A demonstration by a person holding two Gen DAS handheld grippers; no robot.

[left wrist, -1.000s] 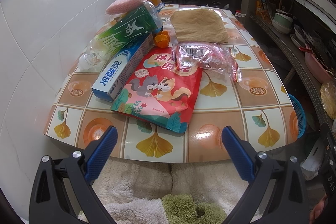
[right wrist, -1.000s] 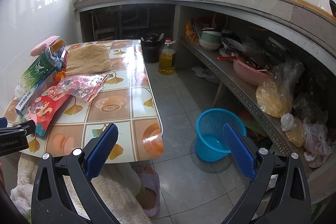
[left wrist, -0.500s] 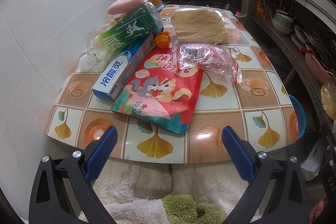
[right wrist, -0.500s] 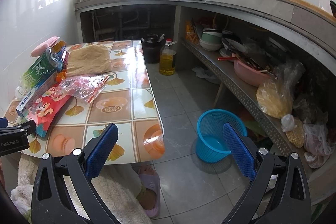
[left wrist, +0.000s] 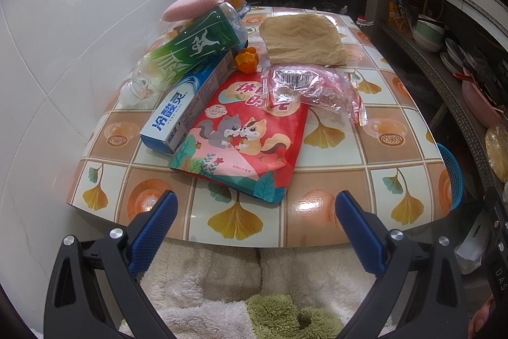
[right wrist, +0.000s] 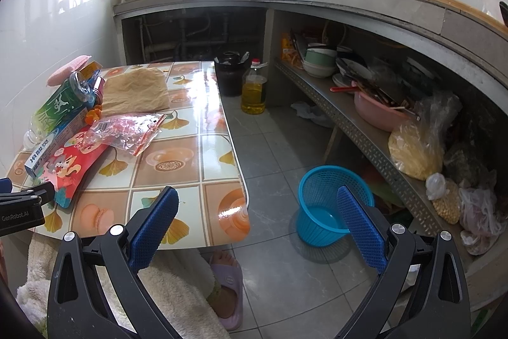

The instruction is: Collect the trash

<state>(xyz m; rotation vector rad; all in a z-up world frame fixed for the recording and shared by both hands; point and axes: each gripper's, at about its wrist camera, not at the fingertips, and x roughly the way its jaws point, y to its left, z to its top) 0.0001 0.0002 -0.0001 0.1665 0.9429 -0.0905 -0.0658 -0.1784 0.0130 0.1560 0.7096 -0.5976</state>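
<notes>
Trash lies on the tiled table [left wrist: 343,183]: a red snack bag with squirrels [left wrist: 241,142], a blue toothpaste box [left wrist: 187,110], a green-labelled plastic bottle [left wrist: 187,53], a crumpled clear-pink wrapper [left wrist: 314,88], a brown paper bag [left wrist: 304,37], an orange peel [left wrist: 245,60] and a pink sponge [left wrist: 193,5]. My left gripper [left wrist: 254,212] hangs open just short of the table's near edge, empty. My right gripper [right wrist: 257,205] is open and empty over the table's right corner. A blue basket [right wrist: 330,205] stands on the floor to the right.
A white tiled wall [left wrist: 63,53] bounds the table on the left. A shelf [right wrist: 365,129] with bowls and bags runs along the right under a counter. An oil bottle [right wrist: 254,91] and a black pot [right wrist: 230,75] stand on the floor. A fluffy-clad leg and slipper [right wrist: 227,285] are below.
The view has shifted very slightly; both grippers stay open and nothing on the table has moved.
</notes>
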